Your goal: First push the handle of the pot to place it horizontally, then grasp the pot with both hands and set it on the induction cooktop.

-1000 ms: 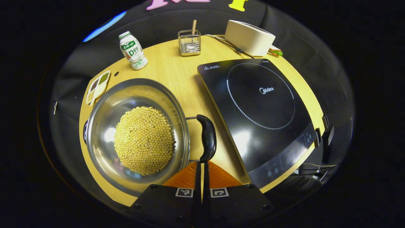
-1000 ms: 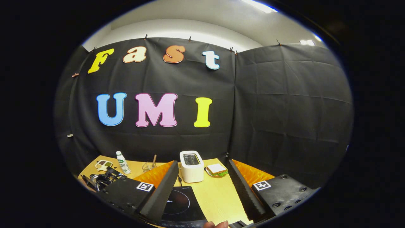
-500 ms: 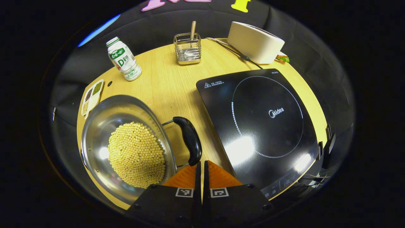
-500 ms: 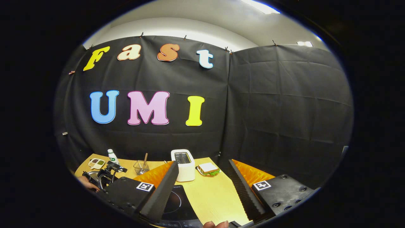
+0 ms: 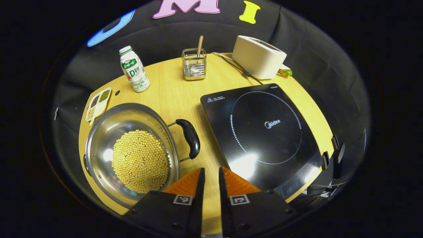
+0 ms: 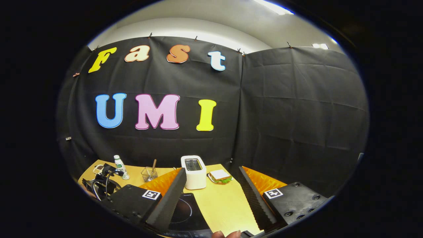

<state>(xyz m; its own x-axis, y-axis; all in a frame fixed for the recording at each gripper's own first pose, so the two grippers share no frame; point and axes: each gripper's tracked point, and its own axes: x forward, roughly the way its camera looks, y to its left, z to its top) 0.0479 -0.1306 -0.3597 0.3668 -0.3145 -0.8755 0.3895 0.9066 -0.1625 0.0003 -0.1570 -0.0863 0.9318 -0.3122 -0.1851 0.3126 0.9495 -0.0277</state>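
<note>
A: Left hand-held gripper (image 5: 209, 172)?
B: Released a little, fingers parted by a narrow gap, gripping nothing. Hanging over the wooden surface (image 5: 172, 96), between pot and cooktop.

A: Pot (image 5: 130, 150)?
B: Ahead and to the left of that hand-held gripper, resting on the surface, full of yellow beans (image 5: 140, 161). Black handle (image 5: 190, 138) just ahead of the fingertips, clear of them, pointing toward the induction cooktop (image 5: 262, 132).

A: Cooktop?
B: Ahead and to the right, bare, well apart from the pot body, close to the handle.

A: Farther out?
B: Beyond the pot, a small dish of sorted grains (image 5: 97, 103) and a milk bottle (image 5: 134, 68). Straight ahead, a wire holder (image 5: 194, 64) with a wooden stick in it. Ahead to the right, a white toaster (image 5: 258, 57).

A: Right hand-held gripper (image 6: 211, 195)?
B: Spread wide, grasping nothing, raised and aimed at the booth wall. Between its fingers, the toaster again, a sandwich on a plate (image 6: 219, 176) beside it, and a corner of the cooktop low down. Off to its left, the other hand-held gripper's body.
</note>
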